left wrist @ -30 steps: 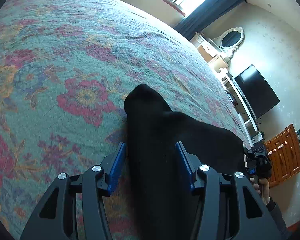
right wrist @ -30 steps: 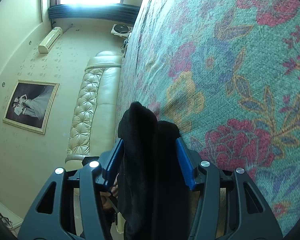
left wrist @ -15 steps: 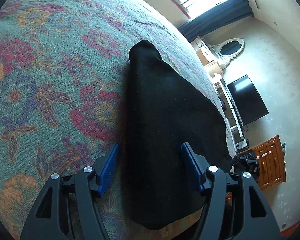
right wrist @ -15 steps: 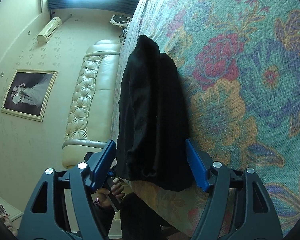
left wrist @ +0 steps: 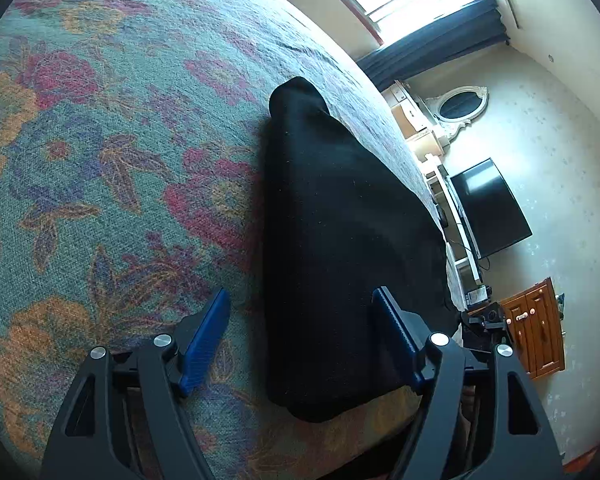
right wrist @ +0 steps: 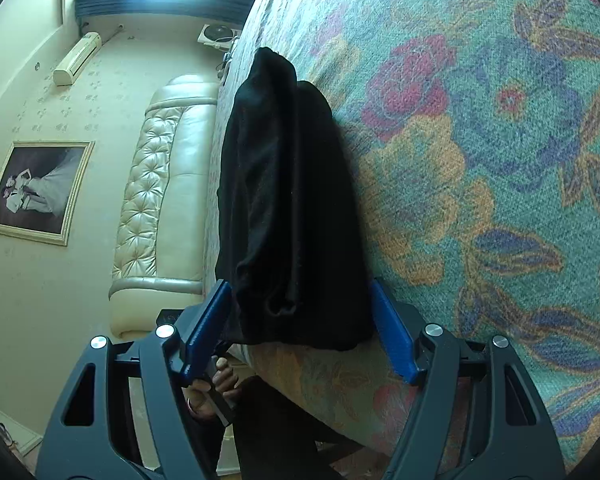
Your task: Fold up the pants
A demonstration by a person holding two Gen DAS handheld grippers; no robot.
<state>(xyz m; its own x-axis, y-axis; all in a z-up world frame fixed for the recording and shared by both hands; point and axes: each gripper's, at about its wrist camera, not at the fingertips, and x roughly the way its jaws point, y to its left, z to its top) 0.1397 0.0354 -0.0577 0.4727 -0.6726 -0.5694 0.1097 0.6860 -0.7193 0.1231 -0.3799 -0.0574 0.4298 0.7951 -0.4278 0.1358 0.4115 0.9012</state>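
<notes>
Two hand-held grippers framed one soft bundle: the black fabric pants [left wrist: 340, 240], folded into a compact, thick stack, lay on the bed with the teal floral bedspread [left wrist: 100, 160], close to its near edge. The left hand-held gripper [left wrist: 304, 340] stood wide, its blue ribbed fingers [left wrist: 208, 332] on either side of the near end of the stack with bedspread showing between the left finger and the cloth, so it held nothing. The right hand-held gripper [right wrist: 300, 328] was likewise spread wide around the other end of the pants [right wrist: 288, 200], with its fingers [right wrist: 392, 340] just beside the cloth but not pinching it. From the right wrist view the stack showed several rounded layers with a loose rolled edge at the near end, which suggested a light, limp, matte knit that would sag and slide open if lifted by one layer alone. It looked neither slippery nor fragile. A sound hold would probably take all the layers together at a folded edge or corner, one hand-held gripper at each end, so the bundle kept its shape. Pinching only the top layer risked peeling the fold apart. Beyond the bed a cream tufted headboard [right wrist: 156, 184] and a black flat television [left wrist: 488, 208] stood against the walls
</notes>
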